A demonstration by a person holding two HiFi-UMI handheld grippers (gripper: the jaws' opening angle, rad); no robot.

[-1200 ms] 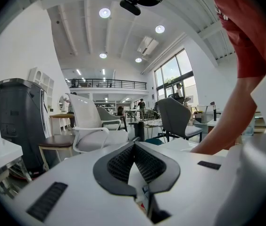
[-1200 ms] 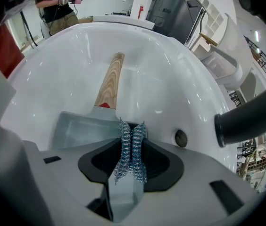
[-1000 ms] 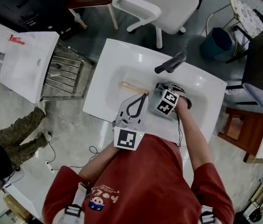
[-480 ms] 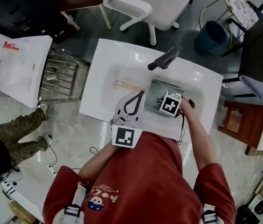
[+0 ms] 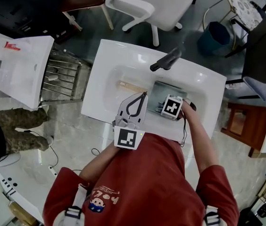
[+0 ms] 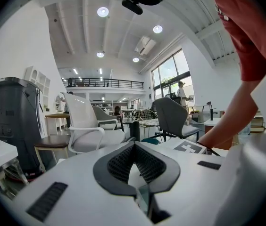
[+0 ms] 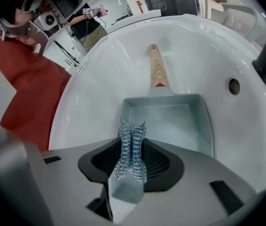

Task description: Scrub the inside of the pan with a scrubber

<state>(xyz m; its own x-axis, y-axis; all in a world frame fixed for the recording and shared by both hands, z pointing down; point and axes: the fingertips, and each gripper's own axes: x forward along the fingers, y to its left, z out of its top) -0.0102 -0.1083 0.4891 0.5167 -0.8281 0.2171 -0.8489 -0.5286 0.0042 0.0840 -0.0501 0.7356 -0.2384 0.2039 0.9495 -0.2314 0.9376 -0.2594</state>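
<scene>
A square grey pan [image 7: 170, 119] with a wooden handle [image 7: 157, 67] lies in the white sink [image 7: 90, 88]. My right gripper [image 7: 132, 147] is shut on a steel-wool scrubber [image 7: 132, 142], held just over the pan's near rim. From the head view, the pan [image 5: 167, 89] shows beyond the right gripper [image 5: 161, 106], whose fingertips are hidden under its marker cube. My left gripper [image 5: 144, 96] hovers over the sink's near edge beside the handle [image 5: 132, 86], shut and empty. In its own view, the left gripper [image 6: 134, 147] points out at the room.
A black faucet [image 5: 167, 60] stands at the sink's far rim, with an overflow hole [image 7: 234, 86] in the basin wall. A white chair [image 5: 147, 4] is behind the sink, a metal rack [image 5: 60, 76] and a white counter [image 5: 17, 69] to the left.
My right gripper drew back toward the pan's near edge with the scrubber, uncovering more of the pan. The left gripper stayed put. The person at far left stepped aside.
</scene>
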